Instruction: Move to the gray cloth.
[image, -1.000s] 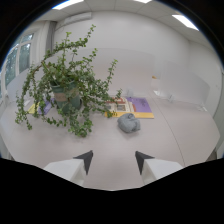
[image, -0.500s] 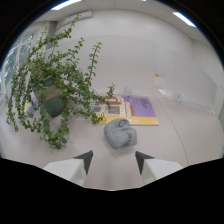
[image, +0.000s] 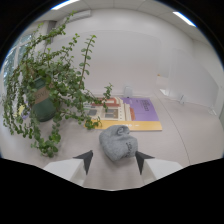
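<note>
Already the gray cloth (image: 118, 142) sits between the open fingers (image: 114, 161), so pushing on risks shoving it toward the booklet (image: 131, 112).

The gray cloth (image: 118, 142), low in the middle of the frame, looks soft and matt, a fuzzy knit or fleece bunched into rounded folds. It sits between the spread fingers of the gripper (image: 114, 161), with a gap at each side; the fingertips (image: 86, 159) read as dark, matt, hard plastic, their bases paler and smooth. Beneath it the table (image: 190, 135) is a smooth, pale surface with a faint sheen. Centre frame, the books (image: 131, 111) show flat, printed paper covers in purple and yellow. At left, the potted plant (image: 47, 92) has small waxy leaves, and its pot (image: 43, 107) is dark green and glossy, like glazed ceramic.
</note>
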